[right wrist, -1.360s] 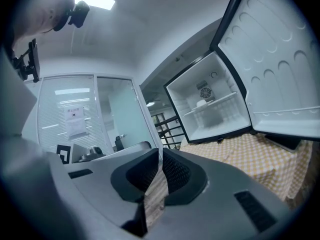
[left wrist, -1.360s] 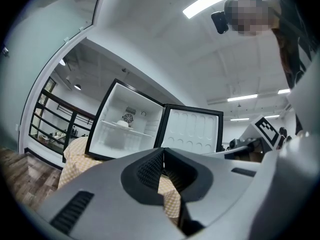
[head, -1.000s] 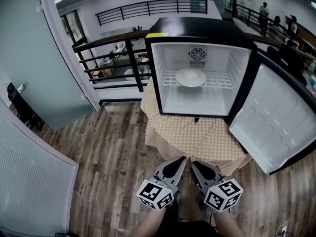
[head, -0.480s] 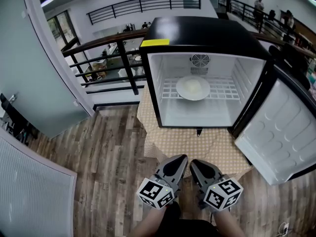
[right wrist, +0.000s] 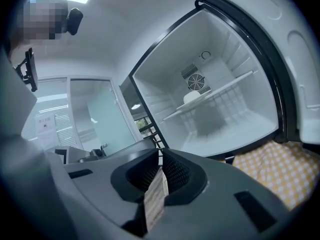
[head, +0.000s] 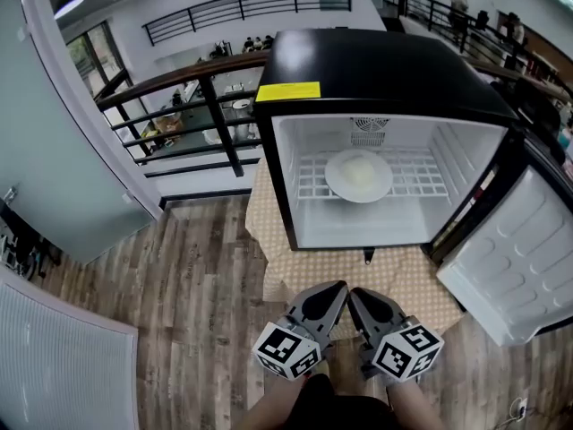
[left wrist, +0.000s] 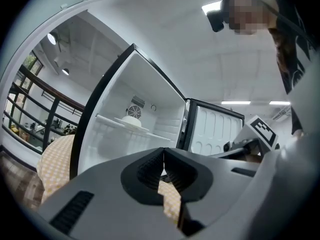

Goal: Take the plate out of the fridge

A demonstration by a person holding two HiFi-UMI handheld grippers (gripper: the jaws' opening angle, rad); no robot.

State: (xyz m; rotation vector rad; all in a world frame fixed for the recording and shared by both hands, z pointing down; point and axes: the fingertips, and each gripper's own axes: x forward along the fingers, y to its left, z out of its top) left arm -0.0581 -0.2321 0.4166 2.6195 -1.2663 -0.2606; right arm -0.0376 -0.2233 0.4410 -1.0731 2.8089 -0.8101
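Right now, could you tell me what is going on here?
A person holds the left gripper and right gripper low before an open fridge, both with jaws together and empty. The white plate sits on the wire shelf inside, untouched. The door stands open at the right.

Yellow-and-white checkered tablecloth [head: 394, 276] covers a small table and hangs down at its left edge. There's grey-brown wood-plank floor [head: 197, 285] all around it. A black metal railing with a wooden top rail [head: 218, 115] sits just behind, with a frosted glass wall panel [head: 63, 150] off to the left. A few people [head: 458, 3] are way back at top right.
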